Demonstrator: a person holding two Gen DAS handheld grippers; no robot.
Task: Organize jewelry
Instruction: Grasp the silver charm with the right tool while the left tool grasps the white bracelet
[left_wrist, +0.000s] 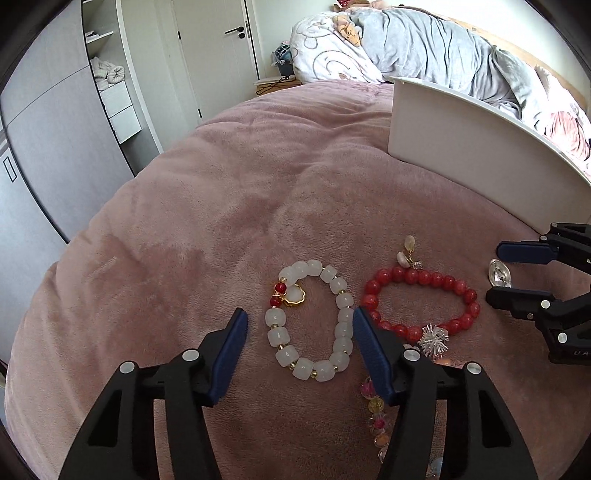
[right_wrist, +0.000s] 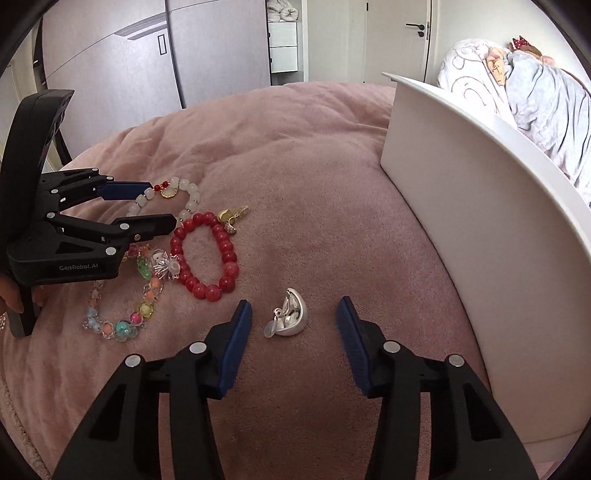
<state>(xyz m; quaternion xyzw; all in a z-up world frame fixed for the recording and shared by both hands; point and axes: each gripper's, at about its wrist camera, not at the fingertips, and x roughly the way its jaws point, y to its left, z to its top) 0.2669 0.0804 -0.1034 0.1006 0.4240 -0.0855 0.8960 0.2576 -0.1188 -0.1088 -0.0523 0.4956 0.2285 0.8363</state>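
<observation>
A: Two hand-held grippers are brought low over the pink blanket (right_wrist: 314, 155), each lined up on its own piece. The left hand-held gripper (left_wrist: 300, 325) is set part-open astride the white bead bracelet (left_wrist: 314, 321); one pad is seen touching the beads on the right, the other is kept clear, so nothing is gripped yet.

B: And the right one?

A: The right hand-held gripper (right_wrist: 293, 325) is held part-open around the silver clip earring (right_wrist: 290, 319), with both pads apart from it.

B: Why is everything spread flat?

A: Probably so that each piece can be straddled singly. The red bead bracelet (right_wrist: 205, 256) is laid between the two targets, and the multicoloured bead bracelet (right_wrist: 122, 314) nearer the left hand-held gripper.

B: Where is it all meant to go?

A: Presumably into the white box (right_wrist: 480, 206), stood just beside the earring.
</observation>
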